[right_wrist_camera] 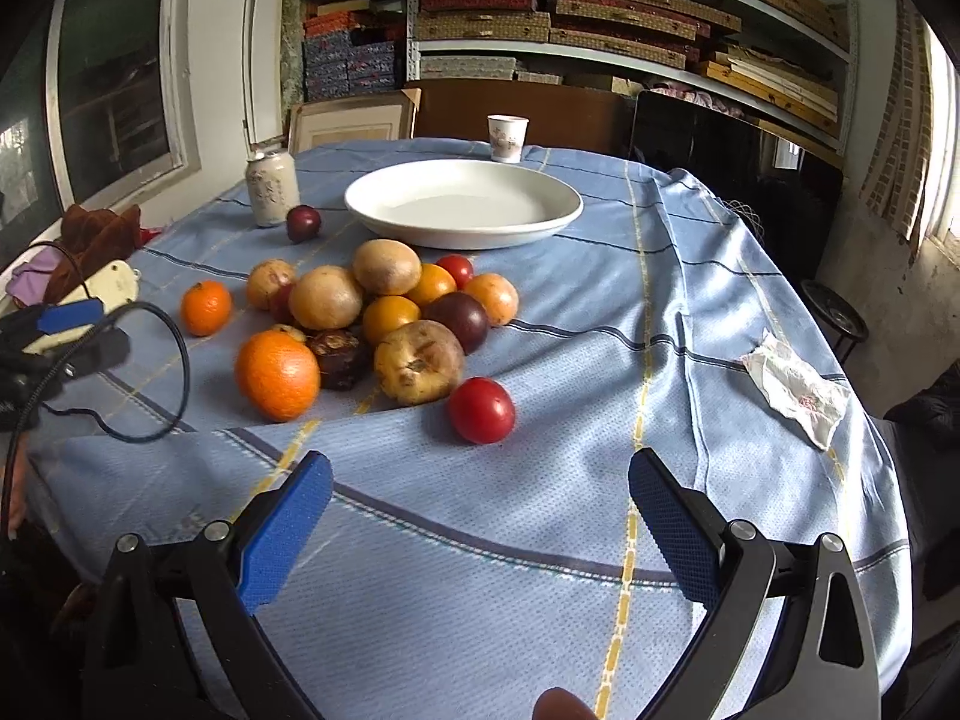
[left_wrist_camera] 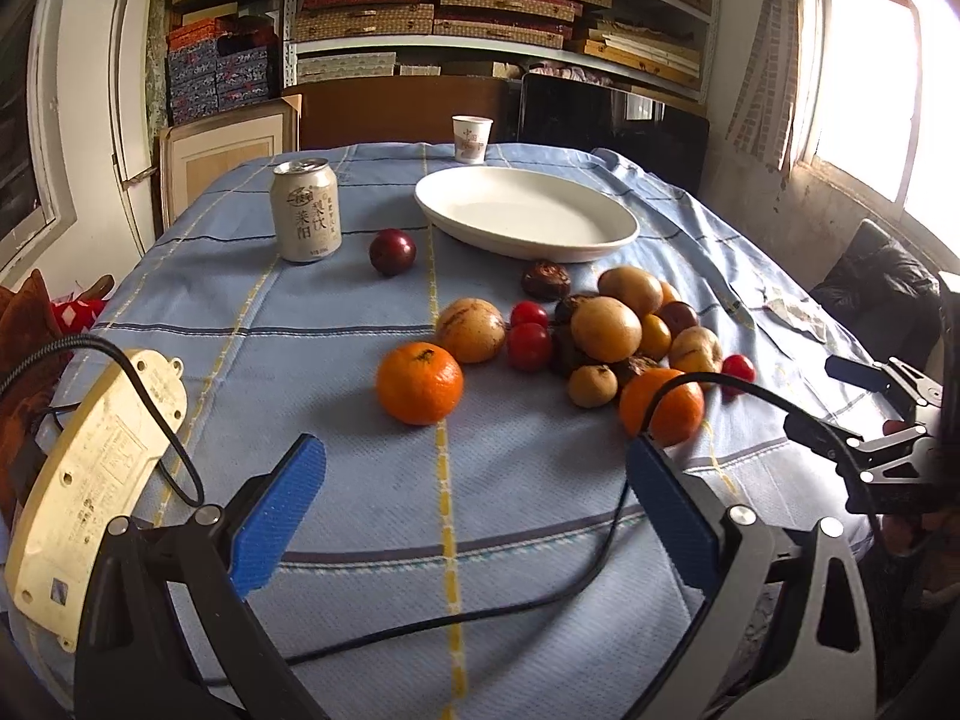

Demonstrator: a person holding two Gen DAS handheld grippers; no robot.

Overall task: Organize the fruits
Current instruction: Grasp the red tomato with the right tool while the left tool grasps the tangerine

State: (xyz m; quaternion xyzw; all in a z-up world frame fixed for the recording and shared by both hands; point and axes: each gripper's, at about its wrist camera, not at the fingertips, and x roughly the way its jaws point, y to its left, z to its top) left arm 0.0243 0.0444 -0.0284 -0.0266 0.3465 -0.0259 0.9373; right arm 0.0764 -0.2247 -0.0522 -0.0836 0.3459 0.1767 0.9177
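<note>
A heap of fruits (left_wrist_camera: 606, 330) lies on the blue checked tablecloth (left_wrist_camera: 336, 480), also in the right wrist view (right_wrist_camera: 384, 306). A white oval plate (left_wrist_camera: 528, 213) stands empty behind it, also in the right wrist view (right_wrist_camera: 462, 201). An orange (left_wrist_camera: 420, 383) sits apart at the heap's left, and a dark plum (left_wrist_camera: 392, 251) lies near the can. A red tomato (right_wrist_camera: 481, 410) lies nearest my right gripper (right_wrist_camera: 480, 498). My left gripper (left_wrist_camera: 474, 480) is open and empty, short of the orange. My right gripper is open and empty.
A drink can (left_wrist_camera: 306, 210) stands at the back left and a paper cup (left_wrist_camera: 471, 138) behind the plate. A power strip (left_wrist_camera: 90, 480) with a black cable (left_wrist_camera: 540, 594) lies at the left edge. A crumpled wrapper (right_wrist_camera: 798, 387) lies at the right.
</note>
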